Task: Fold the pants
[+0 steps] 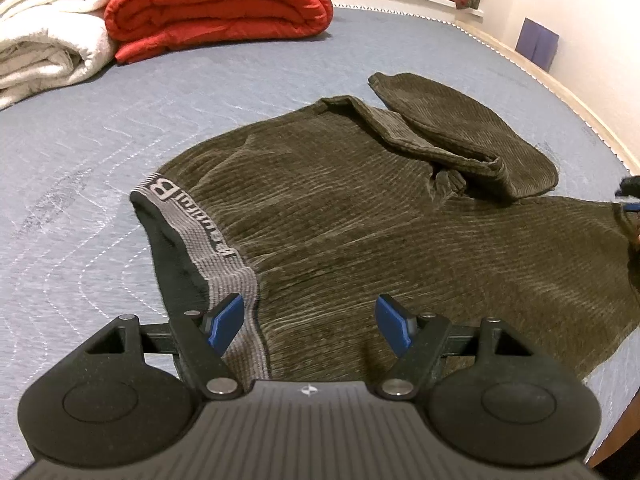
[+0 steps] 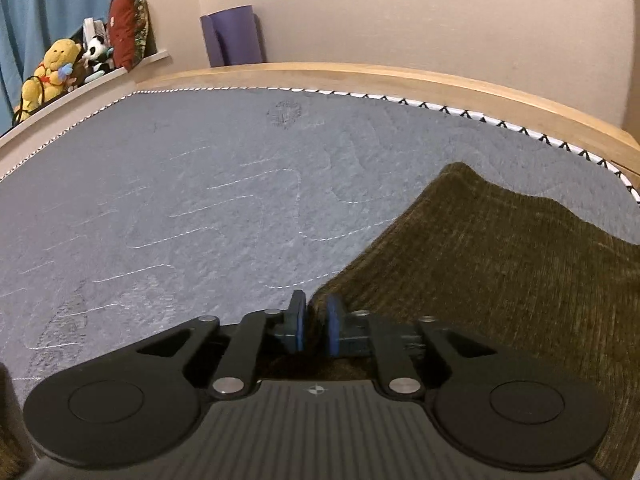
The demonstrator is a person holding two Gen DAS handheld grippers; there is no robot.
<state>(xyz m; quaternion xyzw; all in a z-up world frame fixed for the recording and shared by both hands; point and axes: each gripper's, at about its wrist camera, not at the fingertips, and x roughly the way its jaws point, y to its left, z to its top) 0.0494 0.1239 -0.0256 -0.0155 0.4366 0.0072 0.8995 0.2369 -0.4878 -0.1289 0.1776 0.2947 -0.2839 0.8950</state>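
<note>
Currently the pants [image 1: 360, 220], dark olive corduroy, lie spread on the bed [image 1: 80, 152], with the grey waistband [image 1: 188, 220] toward the left and one leg [image 1: 452, 128] doubled back on itself at the far side. A cream blanket [image 1: 44, 40] and a red quilt [image 1: 216, 8] sit well apart at the head of the bed.

Risk comes first from the left: the left gripper [image 1: 310, 328] hovers over the waistband corner with its jaws wide and gripping nothing, so any pull from the other end would likely drag the whole garment and bunch it. It points steeply down at the fabric.

On the right, the right gripper [image 2: 316, 322] has its jaws drawn narrow on the edge of a leg; cloth seems pinched between the pads, though the bite looks shallow and could slip when lifted. It tilts moderately down, low over the bed.
</note>
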